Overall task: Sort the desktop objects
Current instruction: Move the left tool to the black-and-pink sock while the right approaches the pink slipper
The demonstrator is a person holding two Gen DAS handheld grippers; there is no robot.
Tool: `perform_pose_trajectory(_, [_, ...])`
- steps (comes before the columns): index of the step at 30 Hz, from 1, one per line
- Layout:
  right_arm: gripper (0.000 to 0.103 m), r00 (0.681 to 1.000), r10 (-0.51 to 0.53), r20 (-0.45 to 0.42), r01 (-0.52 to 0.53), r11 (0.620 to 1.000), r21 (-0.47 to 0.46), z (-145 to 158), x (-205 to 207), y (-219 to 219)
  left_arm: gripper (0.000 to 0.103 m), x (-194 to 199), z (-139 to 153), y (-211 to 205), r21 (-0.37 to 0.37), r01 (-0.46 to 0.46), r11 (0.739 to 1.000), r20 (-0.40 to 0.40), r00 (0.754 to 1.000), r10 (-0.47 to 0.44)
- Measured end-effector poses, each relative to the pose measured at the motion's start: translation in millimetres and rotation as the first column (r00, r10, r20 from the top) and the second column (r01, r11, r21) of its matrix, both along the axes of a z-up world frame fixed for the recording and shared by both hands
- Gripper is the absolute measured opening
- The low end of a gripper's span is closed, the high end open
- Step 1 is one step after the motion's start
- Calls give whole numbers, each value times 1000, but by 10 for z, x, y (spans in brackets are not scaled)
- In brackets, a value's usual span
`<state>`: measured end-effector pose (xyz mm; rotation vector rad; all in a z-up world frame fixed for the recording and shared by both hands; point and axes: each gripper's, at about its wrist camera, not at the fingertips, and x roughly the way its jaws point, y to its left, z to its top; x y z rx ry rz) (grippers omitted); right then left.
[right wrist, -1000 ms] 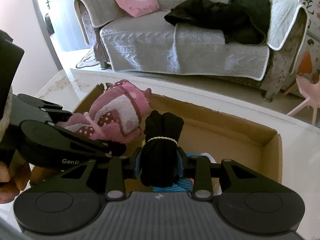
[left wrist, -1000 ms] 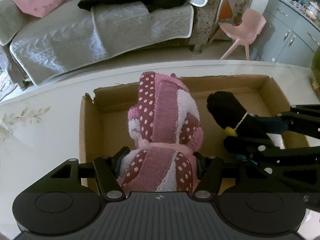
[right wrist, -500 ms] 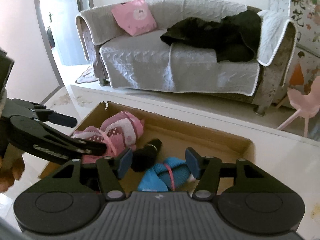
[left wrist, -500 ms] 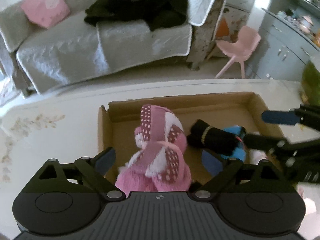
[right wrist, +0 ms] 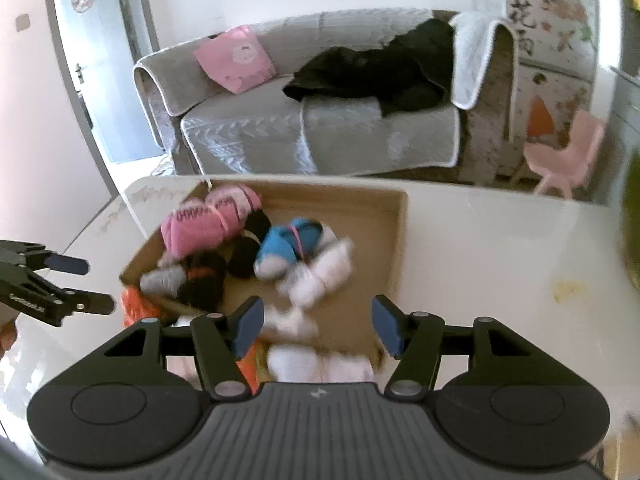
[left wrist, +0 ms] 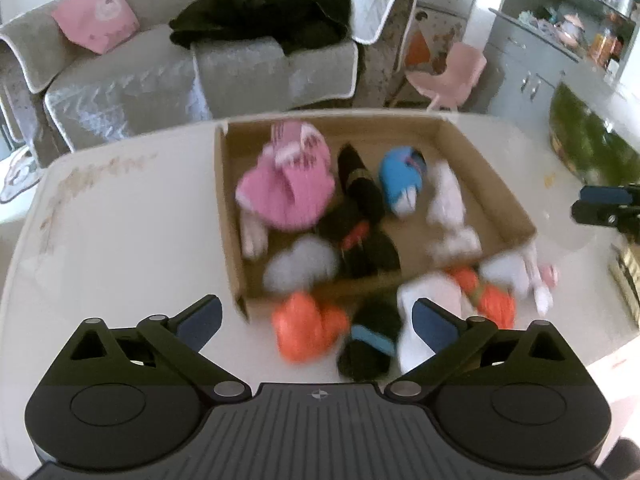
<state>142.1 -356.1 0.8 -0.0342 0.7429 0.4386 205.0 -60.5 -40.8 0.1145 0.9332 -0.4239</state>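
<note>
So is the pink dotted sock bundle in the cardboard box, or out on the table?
In the box. The pink sock bundle lies inside the cardboard box, at its far left corner, free of both grippers.

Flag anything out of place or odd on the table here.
Several sock bundles, including an orange one and a black one, lie on the table outside the cardboard box, against its near wall. Nothing looks spilled.
</note>
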Motion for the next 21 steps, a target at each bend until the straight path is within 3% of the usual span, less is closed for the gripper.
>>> perform_pose_trajectory(5, [57, 999, -41, -22, 41, 999, 10, -145, -364, -205, 102, -375, -158, 139, -28, -10, 1000, -50, 999, 9])
perform_pose_trajectory(9, [57, 997, -67, -40, 68, 997, 23, -270, -587, -338, 102, -689, -225, 176, 3, -1, 1000, -35, 999, 2])
perform_pose_trajectory(14, [60, 994, -96, -49, 98, 995, 20, -398, -693, -451, 102, -1026, -323, 209, 48, -3, 999, 4, 1000, 2])
perform_pose_trajectory(21, [61, 988, -147, -44, 147, 989, 3, -615, -586, -588, 102, -1119, -466, 231, 75, 4, 997, 37, 999, -7])
